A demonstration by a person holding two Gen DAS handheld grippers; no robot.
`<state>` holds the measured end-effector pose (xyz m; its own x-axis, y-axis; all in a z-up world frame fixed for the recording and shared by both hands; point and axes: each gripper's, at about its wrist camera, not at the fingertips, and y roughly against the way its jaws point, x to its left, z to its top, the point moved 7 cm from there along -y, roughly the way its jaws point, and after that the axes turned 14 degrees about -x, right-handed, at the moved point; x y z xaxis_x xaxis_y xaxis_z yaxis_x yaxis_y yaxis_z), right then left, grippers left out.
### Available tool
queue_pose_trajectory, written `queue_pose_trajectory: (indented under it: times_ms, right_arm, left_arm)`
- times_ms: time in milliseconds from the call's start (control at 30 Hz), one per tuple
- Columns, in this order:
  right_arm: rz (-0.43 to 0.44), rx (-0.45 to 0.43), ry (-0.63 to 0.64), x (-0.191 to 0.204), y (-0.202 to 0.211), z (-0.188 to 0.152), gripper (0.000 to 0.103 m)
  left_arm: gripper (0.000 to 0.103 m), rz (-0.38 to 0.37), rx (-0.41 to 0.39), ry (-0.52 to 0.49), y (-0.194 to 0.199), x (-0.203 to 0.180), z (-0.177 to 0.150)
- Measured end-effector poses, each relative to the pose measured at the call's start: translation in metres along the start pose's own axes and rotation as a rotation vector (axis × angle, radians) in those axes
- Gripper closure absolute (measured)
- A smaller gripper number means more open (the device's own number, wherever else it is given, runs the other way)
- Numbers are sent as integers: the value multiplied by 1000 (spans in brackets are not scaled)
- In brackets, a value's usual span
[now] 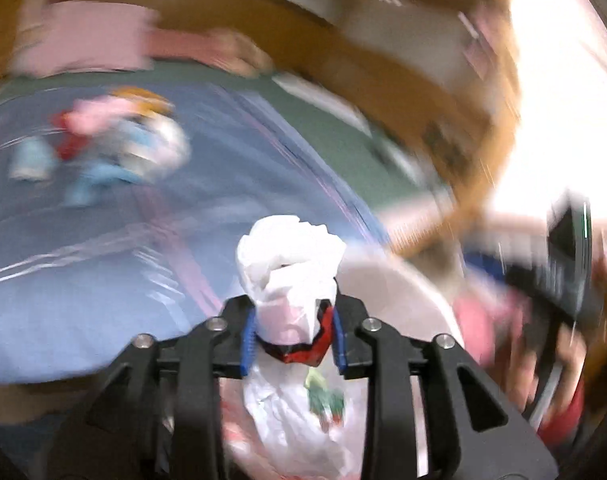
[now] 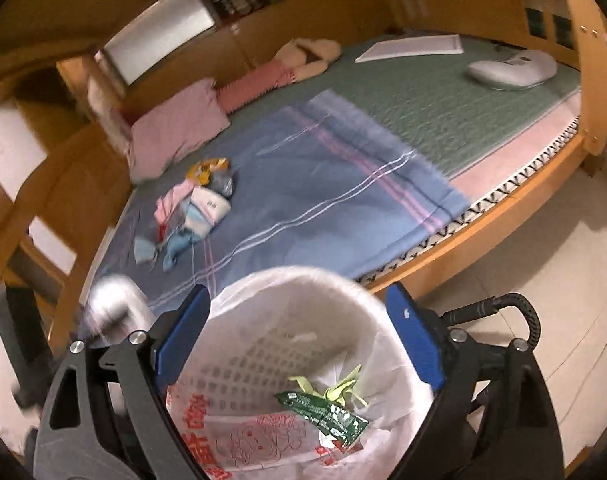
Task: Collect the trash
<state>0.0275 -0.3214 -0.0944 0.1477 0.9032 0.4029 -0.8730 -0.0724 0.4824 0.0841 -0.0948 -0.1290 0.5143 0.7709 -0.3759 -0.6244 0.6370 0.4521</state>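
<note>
My left gripper (image 1: 294,334) is shut on a crumpled white tissue wad with a red and black wrapper (image 1: 289,276), held above the white bin (image 1: 403,280). The view is motion-blurred. My right gripper (image 2: 299,344) has its blue pads (image 2: 413,344) spread on either side of the white lattice trash bin (image 2: 287,280), which is lined with a printed plastic bag. A green wrapper (image 2: 323,412) and pale green scraps lie inside. A pile of wrappers and tissues (image 2: 195,208) lies on the blue blanket (image 2: 323,184); it also shows in the left wrist view (image 1: 115,144).
A pink pillow (image 2: 175,132) and a plush toy (image 2: 303,60) lie at the head of the bed. A white board (image 2: 411,48) and a white device (image 2: 511,68) lie on the green mat. The wooden bed frame (image 2: 503,216) borders a pale tiled floor (image 2: 543,280).
</note>
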Motion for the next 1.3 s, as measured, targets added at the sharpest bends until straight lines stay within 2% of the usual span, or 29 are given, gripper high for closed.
queue_pose_trajectory:
  times_ms: [67,133,200,267,300,333,367,400,433,500,533,600,700,800,833,867,900,967,1100,1200,1300]
  right_arm:
    - [-7,-3,-8,-5,1,5,15]
    - [-8,-3,-12,-7,1,5,15]
    - [-13,-2,-14,-8,0,6,15]
    - [-20,3,-16,-11,-1,6,15]
    - [-24,5,-18,-11,-2,5,15]
    - [-22,12,-21,-11,-4,6,15]
    - [-20,16,-19,-10,-6,5,15]
    - [-19,21,-15,-8,-7,4,15]
    - [-18,33,0,-3,-12,5,15]
    - [-9,51,17,5,-19,4,15]
    - [-1,58,24,10,-22,4,15]
    - [26,69,39,25,-32,8,15]
    - [50,103,73,52,-53,13,15]
    - [85,247,181,97,-93,2,10]
    - [135,284,213,120,-107,-4,10]
    - [163,293,224,131,-113,-7,10]
    - [210,302,247,154,-127,-11,10]
    - [267,303,283,190,-150,-16,10]
    - [386,314,354,277,-214,-32,10]
    - [423,330,363,329,-267,-51,13]
    - [444,376,351,367,-316,-70,14]
  left_arm:
    - [30,-56,97,-120,-19,-37,-29]
    - [16,-37,104,-204,-25,-50,-39]
    - [13,-15,69,-256,-23,-53,-32]
    - [5,11,6,-245,-16,-43,-16]
    - [5,28,-21,-234,-11,-34,-8]
    - [5,76,-58,-219,-7,-20,5]
    - [3,162,-87,-209,-4,-1,16]
    - [3,289,-106,-215,-1,21,25]
    - [3,526,-115,-266,-2,58,36]
    - [3,766,-84,-328,-7,106,50]
    - [3,826,-66,-322,-10,128,57]
    - [3,892,-53,-266,-10,161,69]
    - [3,1028,-97,-110,10,220,86]
    - [3,1282,-148,50,57,276,72]
    - [3,1357,-134,119,69,291,62]
    - [3,1376,-112,192,76,302,52]
    - [3,1355,-105,282,82,312,43]
    - [3,1354,-127,370,94,322,36]
    - [3,1387,-191,423,111,326,33]
    - [3,1414,-224,464,125,325,31]
    - [3,1416,-300,593,145,332,23]
